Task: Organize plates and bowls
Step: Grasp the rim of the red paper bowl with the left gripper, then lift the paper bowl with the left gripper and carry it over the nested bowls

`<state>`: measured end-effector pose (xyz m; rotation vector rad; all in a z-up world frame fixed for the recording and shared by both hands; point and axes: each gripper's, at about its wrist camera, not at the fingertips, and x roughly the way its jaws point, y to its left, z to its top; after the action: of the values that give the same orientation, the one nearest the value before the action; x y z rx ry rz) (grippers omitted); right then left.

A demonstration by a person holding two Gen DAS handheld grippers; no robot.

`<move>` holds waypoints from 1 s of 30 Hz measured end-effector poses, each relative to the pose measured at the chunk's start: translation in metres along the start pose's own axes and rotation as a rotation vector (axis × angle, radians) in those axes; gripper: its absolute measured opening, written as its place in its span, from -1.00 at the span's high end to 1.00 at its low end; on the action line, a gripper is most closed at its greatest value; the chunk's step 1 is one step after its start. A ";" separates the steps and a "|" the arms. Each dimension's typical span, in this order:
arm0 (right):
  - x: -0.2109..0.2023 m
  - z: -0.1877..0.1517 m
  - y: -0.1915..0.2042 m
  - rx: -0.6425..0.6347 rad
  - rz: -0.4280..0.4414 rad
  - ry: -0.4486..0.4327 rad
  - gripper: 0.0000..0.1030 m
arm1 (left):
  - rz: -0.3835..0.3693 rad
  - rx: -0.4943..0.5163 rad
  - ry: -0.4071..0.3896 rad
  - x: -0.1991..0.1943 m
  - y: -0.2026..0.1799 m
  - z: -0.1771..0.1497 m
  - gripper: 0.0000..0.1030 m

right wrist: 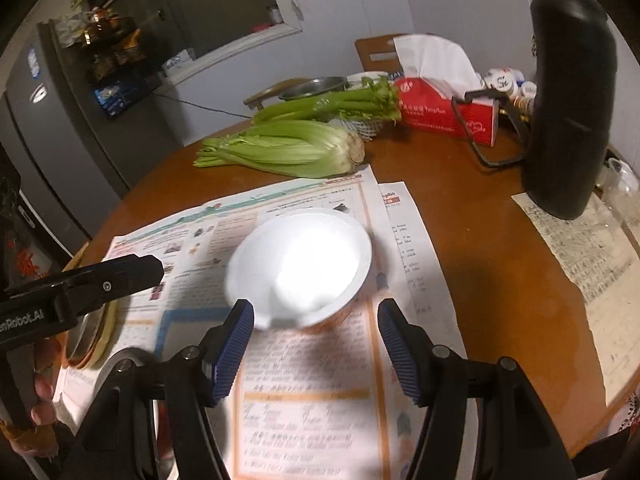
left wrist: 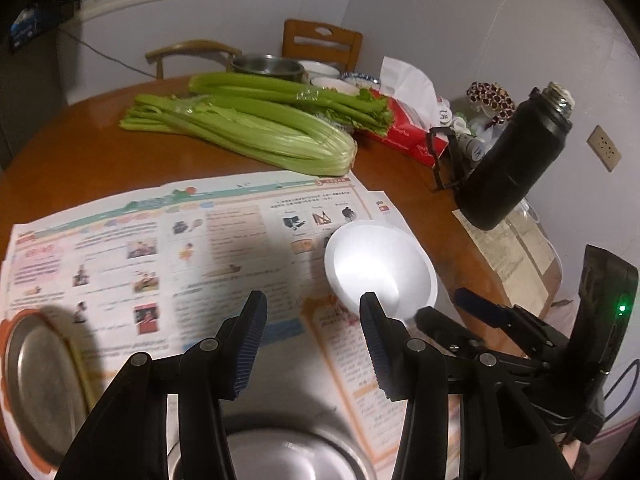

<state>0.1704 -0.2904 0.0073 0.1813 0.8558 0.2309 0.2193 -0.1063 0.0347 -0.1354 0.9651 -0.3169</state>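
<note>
A white bowl (right wrist: 300,264) stands on a printed paper sheet (right wrist: 304,392) on the round brown table (right wrist: 480,248). My right gripper (right wrist: 315,305) is open, its fingertips just short of the bowl's near rim, one on each side, not pressing it. In the left wrist view the white bowl (left wrist: 380,268) lies ahead and to the right of my left gripper (left wrist: 313,298), which is open with nothing between its fingers. A steel bowl (left wrist: 280,456) sits right under the left gripper. A steel plate (left wrist: 36,380) rests on an orange plate at the left edge.
Two celery bunches (left wrist: 248,128) lie across the table's middle. Behind them are a red tissue box (right wrist: 448,112), a steel bowl (left wrist: 266,65) and white dishes (left wrist: 320,68). A tall black flask (right wrist: 568,112) stands at the right on papers. Chairs (left wrist: 320,42) and a fridge (right wrist: 60,120) are beyond.
</note>
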 end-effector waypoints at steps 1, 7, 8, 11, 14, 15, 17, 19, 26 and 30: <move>0.005 0.002 -0.001 0.000 0.003 0.006 -0.25 | -0.002 -0.003 0.007 0.005 0.000 0.002 0.03; 0.037 0.009 0.001 -0.011 0.022 0.070 -0.25 | -0.001 -0.029 0.062 0.037 0.003 0.008 0.03; 0.041 0.009 0.003 -0.016 0.028 0.075 -0.25 | 0.001 -0.032 0.065 0.041 0.004 0.008 0.03; 0.047 0.008 0.010 -0.031 0.040 0.083 -0.25 | -0.003 -0.044 0.073 0.046 0.007 0.008 0.03; 0.052 0.007 0.017 -0.040 0.064 0.094 -0.25 | 0.007 -0.050 0.081 0.051 0.011 0.009 0.03; 0.053 0.007 0.021 -0.044 0.074 0.100 -0.25 | 0.008 -0.052 0.082 0.051 0.012 0.009 0.03; 0.054 0.005 0.031 -0.058 0.095 0.107 -0.25 | 0.013 -0.059 0.084 0.052 0.016 0.009 0.04; 0.056 0.003 0.040 -0.072 0.112 0.113 -0.25 | 0.009 -0.067 0.088 0.052 0.020 0.008 0.04; 0.057 0.000 0.065 -0.108 0.127 0.120 -0.28 | 0.014 -0.087 0.069 0.044 0.031 0.004 0.04; 0.052 0.001 0.074 -0.114 0.144 0.114 -0.28 | 0.010 -0.097 0.052 0.034 0.037 0.003 0.04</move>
<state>0.1944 -0.2056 -0.0118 0.1236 0.9414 0.4272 0.2472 -0.0823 0.0006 -0.2117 1.0327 -0.2651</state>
